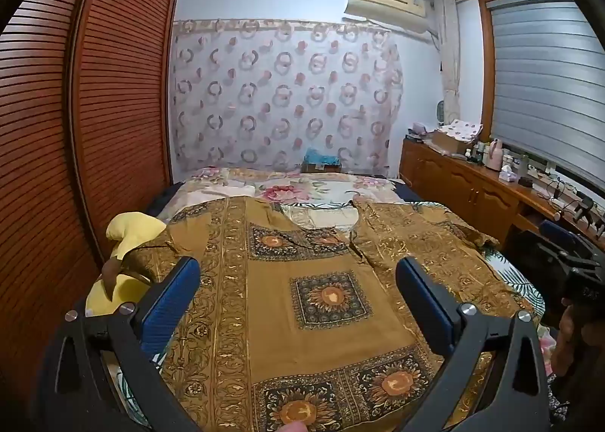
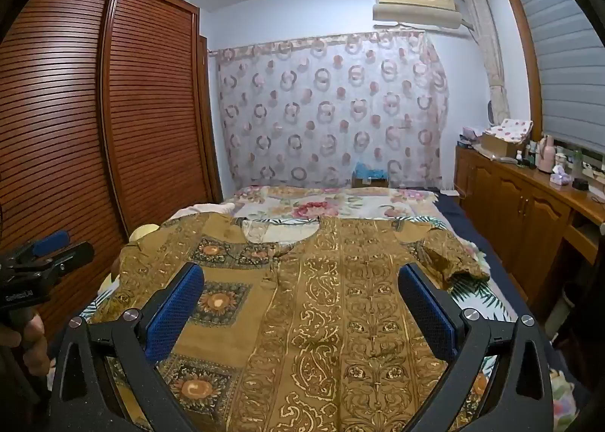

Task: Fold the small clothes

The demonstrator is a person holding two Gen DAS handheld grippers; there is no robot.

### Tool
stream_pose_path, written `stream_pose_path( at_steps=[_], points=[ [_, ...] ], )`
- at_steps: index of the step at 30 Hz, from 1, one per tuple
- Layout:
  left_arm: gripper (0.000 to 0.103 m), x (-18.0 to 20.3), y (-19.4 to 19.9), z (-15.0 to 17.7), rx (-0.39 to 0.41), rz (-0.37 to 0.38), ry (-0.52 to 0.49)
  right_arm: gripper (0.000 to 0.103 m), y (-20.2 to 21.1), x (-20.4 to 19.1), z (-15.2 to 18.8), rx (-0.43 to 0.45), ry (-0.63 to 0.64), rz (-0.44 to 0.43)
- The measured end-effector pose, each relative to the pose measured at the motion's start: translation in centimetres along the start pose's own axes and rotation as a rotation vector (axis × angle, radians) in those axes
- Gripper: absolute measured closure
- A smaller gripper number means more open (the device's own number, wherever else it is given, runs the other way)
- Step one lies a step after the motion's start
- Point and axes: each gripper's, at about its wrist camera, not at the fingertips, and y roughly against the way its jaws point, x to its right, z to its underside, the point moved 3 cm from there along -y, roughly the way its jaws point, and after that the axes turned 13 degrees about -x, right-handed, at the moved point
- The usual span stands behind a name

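The mustard-gold printed tunic (image 2: 321, 299) lies spread flat, front up, across the near part of the bed (image 2: 469, 212), neckline toward the far wall and both short sleeves laid out to the sides. That layout suits folding: seams and sleeve edges are exposed and reachable from the foot of the bed.

The left tool (image 1: 298, 280) hovers over the tunic's left half, jaws at their widest, with nothing between them. The right tool (image 2: 302, 288) hangs over the right half in the same state: fully spread, holding nothing. Both tilt slightly downward toward the fabric. In my judgement no fold has been started; each tool is placed to take its own side of the garment.

A yellow cloth item (image 1: 128, 231) lies bunched at the tunic's left sleeve, against the bed edge; what it is cannot be determined.

Surface: a soft bed with a floral cover (image 2: 321, 205), likely to yield under pressure. Room: a louvred wooden wardrobe (image 2: 94, 110) to the left, a ring-patterned curtain (image 2: 332, 110) on the far wall, an air conditioner (image 2: 416, 4) above, and a cluttered wooden sideboard (image 2: 529, 197) under the blinded window at right.
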Motion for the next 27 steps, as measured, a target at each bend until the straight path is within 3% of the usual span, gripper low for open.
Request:
stream_pose_path(
  at_steps=[27],
  points=[
    [0.000, -1.1, 0.2, -0.1, -0.010, -0.024, -0.012, 0.001, 0.2, 0.0, 0.0, 0.000, -0.004, -0.002]
  ],
)
